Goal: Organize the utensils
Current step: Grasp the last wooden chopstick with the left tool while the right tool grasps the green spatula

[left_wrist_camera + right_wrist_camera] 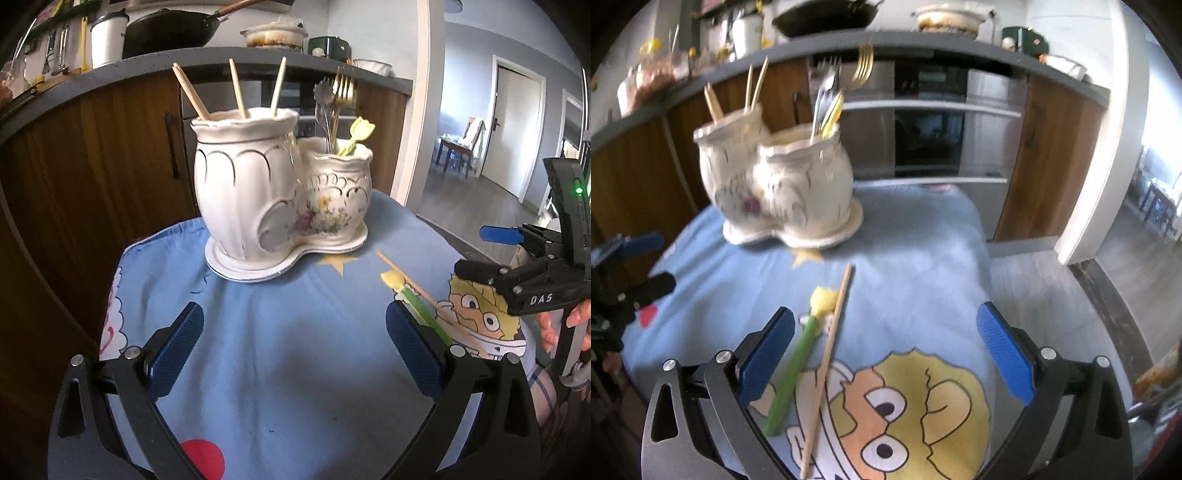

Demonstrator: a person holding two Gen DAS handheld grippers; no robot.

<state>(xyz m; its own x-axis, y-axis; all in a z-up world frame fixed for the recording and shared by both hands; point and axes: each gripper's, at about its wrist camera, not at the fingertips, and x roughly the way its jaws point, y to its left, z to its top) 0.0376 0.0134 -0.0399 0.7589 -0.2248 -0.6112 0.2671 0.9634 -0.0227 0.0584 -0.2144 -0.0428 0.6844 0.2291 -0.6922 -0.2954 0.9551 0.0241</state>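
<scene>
A white ceramic double-pot utensil holder (280,192) stands on the blue cartoon cloth (277,350); it also shows in the right wrist view (779,192). Its taller pot holds wooden chopsticks (236,88); the smaller pot holds metal forks (336,99) and a yellow tulip-topped utensil (360,133). A green-handled tulip utensil (801,354) and a single wooden chopstick (827,369) lie on the cloth, just inside the left finger of my right gripper (886,362), which is open and empty. My left gripper (295,354) is open and empty in front of the holder.
Wooden kitchen cabinets (92,155) and an oven (927,129) stand behind the table. The counter above carries a wok (173,29), pots and jars. A doorway with a chair (461,147) opens to the right. The right gripper (491,254) shows at the left view's right edge.
</scene>
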